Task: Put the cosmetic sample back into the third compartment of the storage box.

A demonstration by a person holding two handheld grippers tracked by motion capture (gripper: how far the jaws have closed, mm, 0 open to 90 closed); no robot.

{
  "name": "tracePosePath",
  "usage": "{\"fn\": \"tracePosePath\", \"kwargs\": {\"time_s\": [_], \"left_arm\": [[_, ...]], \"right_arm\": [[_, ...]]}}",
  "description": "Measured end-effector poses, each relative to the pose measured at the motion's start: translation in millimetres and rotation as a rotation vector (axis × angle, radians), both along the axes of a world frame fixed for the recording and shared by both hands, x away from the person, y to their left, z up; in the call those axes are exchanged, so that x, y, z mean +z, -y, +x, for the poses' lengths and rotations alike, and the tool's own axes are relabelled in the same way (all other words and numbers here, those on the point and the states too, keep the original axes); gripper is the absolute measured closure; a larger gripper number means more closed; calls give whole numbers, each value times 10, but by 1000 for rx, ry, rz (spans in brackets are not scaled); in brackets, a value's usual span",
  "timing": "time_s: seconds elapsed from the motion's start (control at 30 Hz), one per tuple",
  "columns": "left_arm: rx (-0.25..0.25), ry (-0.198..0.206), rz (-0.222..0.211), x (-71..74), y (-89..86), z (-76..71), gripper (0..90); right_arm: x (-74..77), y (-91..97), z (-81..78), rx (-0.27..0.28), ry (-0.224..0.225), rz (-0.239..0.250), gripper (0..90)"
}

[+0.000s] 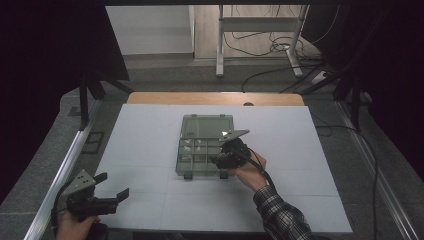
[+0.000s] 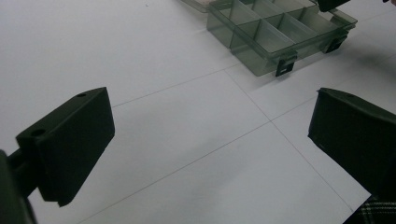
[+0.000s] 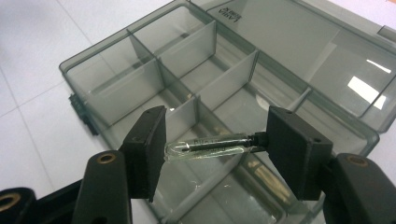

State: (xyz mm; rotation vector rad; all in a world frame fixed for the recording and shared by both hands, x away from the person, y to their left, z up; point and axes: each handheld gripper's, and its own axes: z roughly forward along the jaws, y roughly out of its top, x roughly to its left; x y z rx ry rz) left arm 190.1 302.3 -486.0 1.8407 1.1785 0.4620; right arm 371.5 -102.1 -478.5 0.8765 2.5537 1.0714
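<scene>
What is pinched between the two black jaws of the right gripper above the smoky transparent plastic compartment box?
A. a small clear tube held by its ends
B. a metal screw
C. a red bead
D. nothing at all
A: in the right gripper view, the right gripper clamps a small clear tube end to end over the compartment box.

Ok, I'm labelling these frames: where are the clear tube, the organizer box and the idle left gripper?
clear tube (image 3: 210,147), right gripper view, mid-body.
organizer box (image 3: 84,63), right gripper view, corner rim.
left gripper (image 1: 113,186), high view, between its fingertips.
</scene>
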Motion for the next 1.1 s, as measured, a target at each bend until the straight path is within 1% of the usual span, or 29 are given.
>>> {"fn": "tracePosePath", "kwargs": {"time_s": [0.3,0.5,0.67,0.77,0.83,0.97,1.07,1.1], "left_arm": [[-1,-2,0,-1,0,2,7],[-1,-2,1,-1,0,3,7],[-2,-3,1,-1,1,3,7],[-2,-4,0,-1,-1,5,7],[-2,-4,0,-2,-2,5,7],[-1,-5,-1,-2,-2,5,7],[-2,-5,-1,-2,-2,6,7],[-2,-5,-1,-2,-3,6,7]], "right_arm": [[-30,-64,120,-20,9,13,395],[-51,-112,185,-30,17,-1,395],[-75,-152,246,-40,20,2,394],[-86,-161,287,-40,25,-12,395],[-90,-171,329,-49,25,-10,394],[-96,-186,369,-51,26,-8,394],[-110,-203,400,-48,32,-20,394],[-120,-211,408,-47,31,-18,395]]}}
